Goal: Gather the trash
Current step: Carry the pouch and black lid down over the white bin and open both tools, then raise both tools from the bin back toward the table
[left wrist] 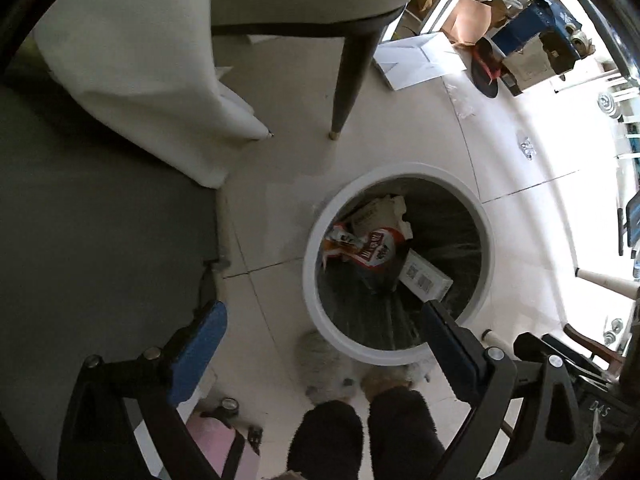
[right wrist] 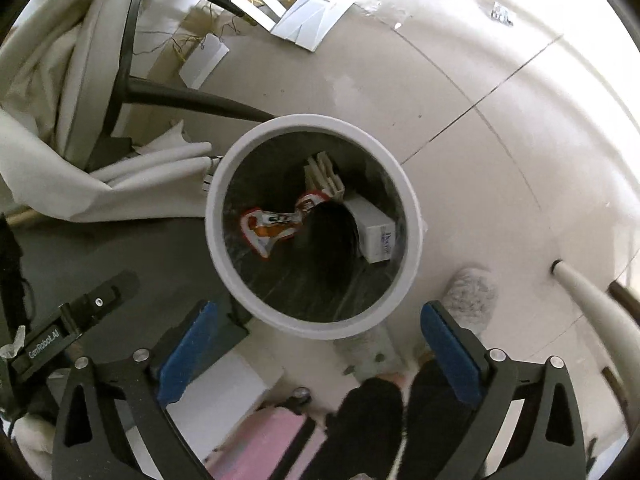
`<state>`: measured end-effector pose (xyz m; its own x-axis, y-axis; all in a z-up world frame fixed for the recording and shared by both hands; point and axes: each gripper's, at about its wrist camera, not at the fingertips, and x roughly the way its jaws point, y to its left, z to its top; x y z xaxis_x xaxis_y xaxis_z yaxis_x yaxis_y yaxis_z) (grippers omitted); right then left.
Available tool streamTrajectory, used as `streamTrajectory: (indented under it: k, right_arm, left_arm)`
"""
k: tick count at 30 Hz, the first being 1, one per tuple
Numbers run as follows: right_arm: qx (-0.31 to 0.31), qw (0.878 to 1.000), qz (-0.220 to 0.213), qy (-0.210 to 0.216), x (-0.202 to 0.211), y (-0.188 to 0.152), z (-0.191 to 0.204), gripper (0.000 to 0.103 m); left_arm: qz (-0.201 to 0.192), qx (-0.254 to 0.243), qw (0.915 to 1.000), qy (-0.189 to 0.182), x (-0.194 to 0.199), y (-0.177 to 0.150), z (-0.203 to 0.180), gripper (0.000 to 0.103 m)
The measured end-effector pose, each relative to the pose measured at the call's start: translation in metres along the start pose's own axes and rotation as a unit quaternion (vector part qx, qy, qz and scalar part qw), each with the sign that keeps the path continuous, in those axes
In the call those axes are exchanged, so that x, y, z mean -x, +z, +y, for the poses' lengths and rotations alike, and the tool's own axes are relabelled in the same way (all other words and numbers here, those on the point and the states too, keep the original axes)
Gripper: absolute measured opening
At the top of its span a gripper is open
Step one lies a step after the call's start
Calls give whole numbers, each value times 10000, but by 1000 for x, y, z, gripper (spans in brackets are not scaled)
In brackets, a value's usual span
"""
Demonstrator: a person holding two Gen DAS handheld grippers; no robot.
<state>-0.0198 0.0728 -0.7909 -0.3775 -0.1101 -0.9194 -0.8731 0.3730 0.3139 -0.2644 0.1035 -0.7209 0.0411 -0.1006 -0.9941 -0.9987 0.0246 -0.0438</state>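
Note:
A round white trash bin (left wrist: pixel 320 312) with a dark liner stands on the tile floor, seen from above. Inside lie a red-and-orange snack wrapper (left wrist: pixel 368 246), crumpled paper (left wrist: pixel 394 210) and a white box (left wrist: pixel 426 278). My left gripper (left wrist: pixel 324 328) is open and empty above the bin's near rim. In the right wrist view the bin (right wrist: pixel 412 240) holds the same wrapper (right wrist: pixel 272 226) and white box (right wrist: pixel 376 234). My right gripper (right wrist: pixel 320 330) is open and empty above the bin's near edge.
A chair with dark legs (left wrist: pixel 346 88) and a white cloth (left wrist: pixel 140 80) stand left of the bin over a grey mat (left wrist: pixel 100 240). Cardboard and white boxes (left wrist: pixel 420 58) lie far back. The person's legs (left wrist: pixel 360 432) and fuzzy slippers (left wrist: pixel 332 364) are close. A pink item (right wrist: pixel 268 448) lies below.

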Motion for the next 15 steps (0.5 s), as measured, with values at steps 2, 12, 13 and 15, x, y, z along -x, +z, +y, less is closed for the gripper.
streamTrajectory:
  k: [2, 12, 13, 15]
  right_arm:
    - [138, 9992, -58, -370, 6, -1, 5, 103]
    - [527, 9889, -498, -1299, 71, -18, 21, 102]
    - [545, 9885, -527, -1309, 80, -21, 23, 102]
    - [582, 9879, -572, -1317, 94, -25, 27, 102]
  left_arm:
    - [-12, -108, 9998, 161, 8, -5, -2, 99]
    - [-145, -303, 9984, 459, 70, -27, -12, 99]
    - [-166, -320, 9983, 457, 79, -29, -13, 99]
    - [-221, -370, 9980, 464, 96, -34, -17, 99]
